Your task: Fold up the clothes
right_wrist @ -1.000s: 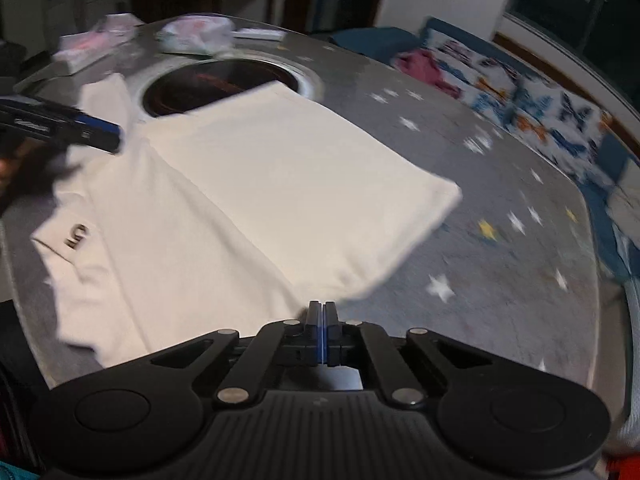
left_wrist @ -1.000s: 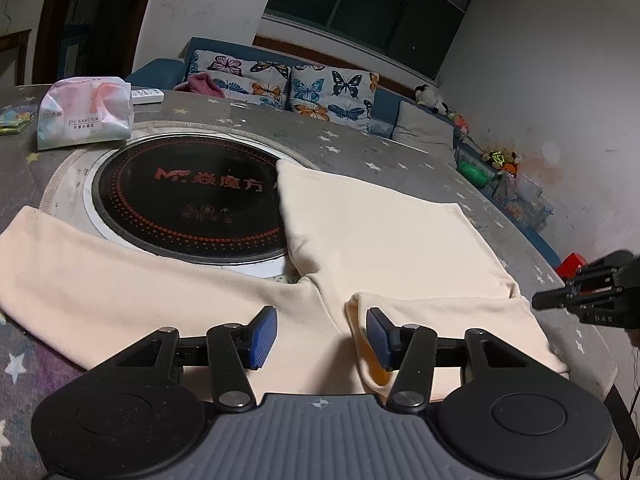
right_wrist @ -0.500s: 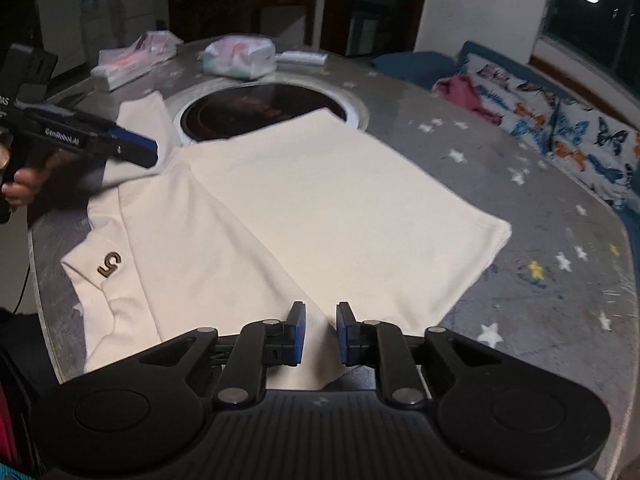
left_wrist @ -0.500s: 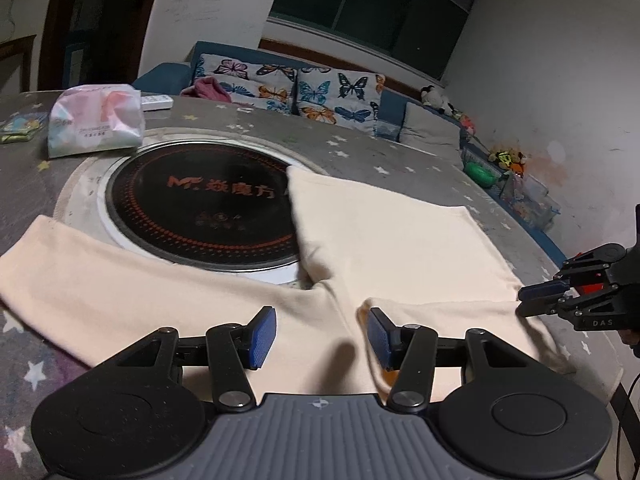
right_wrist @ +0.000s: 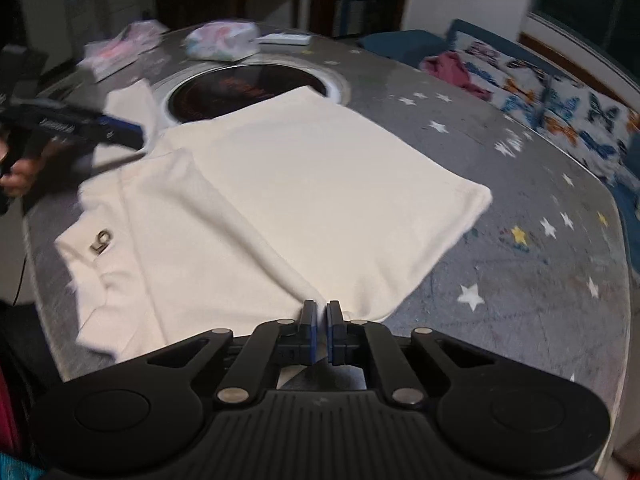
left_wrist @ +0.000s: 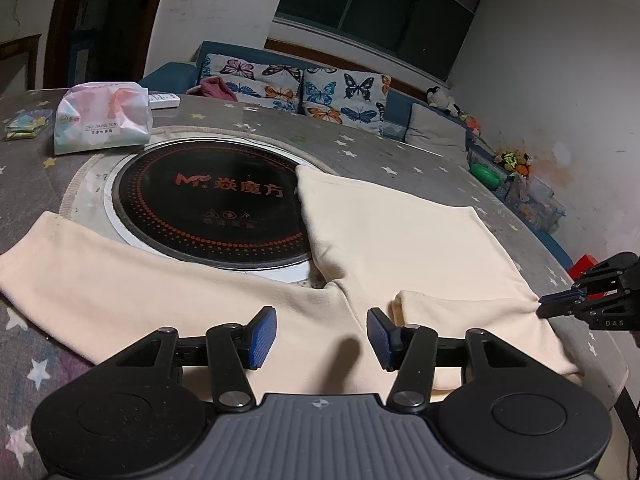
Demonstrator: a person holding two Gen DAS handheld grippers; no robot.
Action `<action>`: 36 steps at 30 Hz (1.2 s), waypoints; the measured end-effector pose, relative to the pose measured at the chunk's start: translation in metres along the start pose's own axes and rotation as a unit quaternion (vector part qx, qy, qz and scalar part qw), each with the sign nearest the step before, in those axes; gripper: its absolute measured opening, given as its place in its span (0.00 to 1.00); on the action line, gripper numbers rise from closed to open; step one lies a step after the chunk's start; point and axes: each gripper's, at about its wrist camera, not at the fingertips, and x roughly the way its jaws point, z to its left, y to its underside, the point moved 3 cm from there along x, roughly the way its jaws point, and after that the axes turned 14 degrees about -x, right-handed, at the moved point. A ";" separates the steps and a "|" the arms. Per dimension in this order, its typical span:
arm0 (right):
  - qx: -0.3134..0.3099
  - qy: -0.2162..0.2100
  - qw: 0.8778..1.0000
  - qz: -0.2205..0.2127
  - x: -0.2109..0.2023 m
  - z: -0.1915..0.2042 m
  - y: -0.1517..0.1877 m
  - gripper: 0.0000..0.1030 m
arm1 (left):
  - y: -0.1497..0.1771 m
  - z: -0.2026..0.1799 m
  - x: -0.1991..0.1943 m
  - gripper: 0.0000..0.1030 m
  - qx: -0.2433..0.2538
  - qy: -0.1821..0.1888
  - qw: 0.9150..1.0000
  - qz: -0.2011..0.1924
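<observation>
A cream garment (left_wrist: pixel 392 240) lies spread on the grey star-patterned table (left_wrist: pixel 420 168), one part stretching left past the round cooktop. In the right wrist view the same cream garment (right_wrist: pixel 304 184) shows a small "5" label (right_wrist: pixel 101 241) near its left edge. My left gripper (left_wrist: pixel 320 336) hovers open just over the cloth, with nothing between its blue pads. My right gripper (right_wrist: pixel 321 316) has its jaws closing on a pinched fold at the garment's near edge. That right gripper (left_wrist: pixel 560 306) also shows at the cloth's right edge. The left gripper (right_wrist: pixel 120 132) is blurred.
A black round induction cooktop (left_wrist: pixel 208 208) is set into the table's middle. A tissue pack (left_wrist: pixel 102 120) and a white remote (left_wrist: pixel 164 99) lie beyond it. A sofa with butterfly cushions (left_wrist: pixel 320 92) stands behind. The table's edge (right_wrist: pixel 616 216) curves off at the right.
My right gripper's jaws parted for a moment, then came together on the fold at the garment's near edge. The left gripper stayed open in the same spot.
</observation>
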 end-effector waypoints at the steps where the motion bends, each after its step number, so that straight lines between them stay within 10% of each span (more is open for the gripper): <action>1: 0.004 0.006 1.000 -0.007 -0.002 0.000 0.000 0.13 | 0.000 -0.003 -0.003 0.52 0.004 0.002 1.000 -0.003; 12: -0.011 -0.012 1.000 -0.023 -0.021 0.061 0.012 0.16 | 0.021 -0.066 -0.008 0.51 0.057 0.103 0.993 0.015; 36: 0.028 0.064 0.996 -0.052 0.008 0.047 -0.003 0.19 | 0.044 -0.047 -0.011 0.49 0.043 0.061 0.997 0.031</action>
